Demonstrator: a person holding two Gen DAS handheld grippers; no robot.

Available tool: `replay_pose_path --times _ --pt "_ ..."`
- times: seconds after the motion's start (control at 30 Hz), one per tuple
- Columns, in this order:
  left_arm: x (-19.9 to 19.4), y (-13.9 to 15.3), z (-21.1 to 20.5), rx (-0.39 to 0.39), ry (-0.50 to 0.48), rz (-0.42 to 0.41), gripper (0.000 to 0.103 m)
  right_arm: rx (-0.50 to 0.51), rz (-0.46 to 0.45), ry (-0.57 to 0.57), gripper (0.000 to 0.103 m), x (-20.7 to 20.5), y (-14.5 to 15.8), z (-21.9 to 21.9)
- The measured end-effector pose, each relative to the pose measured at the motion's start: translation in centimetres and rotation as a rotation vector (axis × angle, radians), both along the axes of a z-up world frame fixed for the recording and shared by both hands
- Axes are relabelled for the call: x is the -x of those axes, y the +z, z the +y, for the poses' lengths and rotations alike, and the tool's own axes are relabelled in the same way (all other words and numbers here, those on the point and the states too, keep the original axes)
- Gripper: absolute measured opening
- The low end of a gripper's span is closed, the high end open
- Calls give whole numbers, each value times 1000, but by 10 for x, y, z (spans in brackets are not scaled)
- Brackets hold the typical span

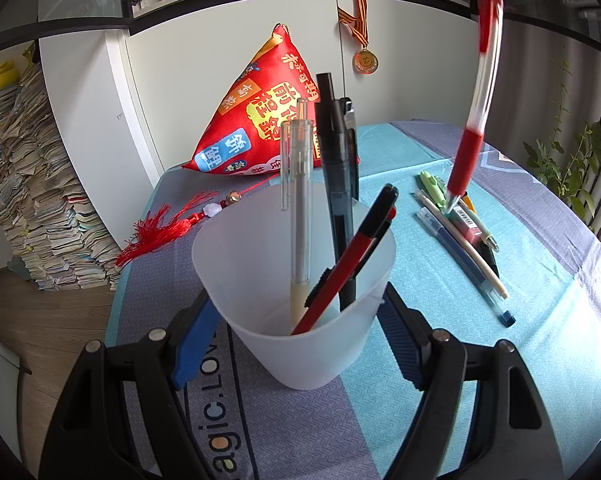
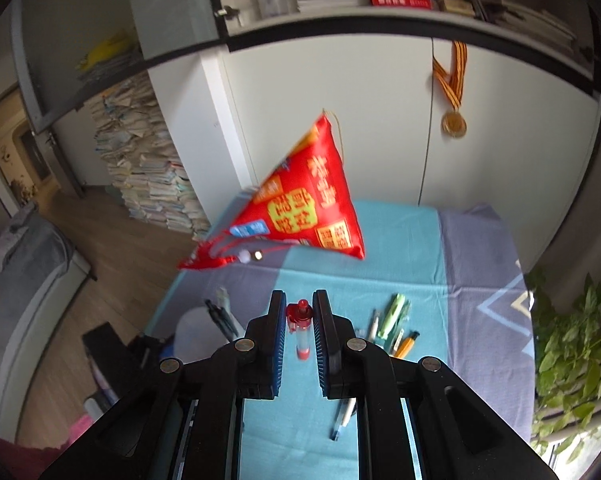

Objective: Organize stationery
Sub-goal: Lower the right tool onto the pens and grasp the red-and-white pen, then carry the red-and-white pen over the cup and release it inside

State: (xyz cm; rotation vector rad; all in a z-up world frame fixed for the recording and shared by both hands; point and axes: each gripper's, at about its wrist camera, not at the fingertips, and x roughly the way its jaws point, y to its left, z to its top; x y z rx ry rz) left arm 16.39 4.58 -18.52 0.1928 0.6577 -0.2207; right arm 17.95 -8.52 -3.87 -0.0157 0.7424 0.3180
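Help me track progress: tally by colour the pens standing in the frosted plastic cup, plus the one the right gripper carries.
In the frosted plastic cup:
Clear pen with beige grip: 1
Black pens: 2, one partly hidden
Red-and-black pen: 1
In the right gripper:
Red-and-clear pen: 1
Total: 5

The cloth [image 1: 260, 420] on the table has letters that read "agic.LOV", cut off at both ends. The red pillow [image 1: 260, 120] has yellow Chinese words, such as "锦鲤" on a blue patch.
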Motion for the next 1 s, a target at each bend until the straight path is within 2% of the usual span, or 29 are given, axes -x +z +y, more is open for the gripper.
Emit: replay_pose_path --times 0.27,0.43,0.77,1.0 --pt "0 0 0 1 0 1 77 2 -79 107 14 10 38 34" --pt "0 0 0 0 0 0 77 4 -114 169 14 10 51 58" --pt "0 0 0 0 0 0 77 7 -54 209 14 -6 37 79" --pt "0 0 0 0 0 0 77 42 57 216 14 -25 -1 90"
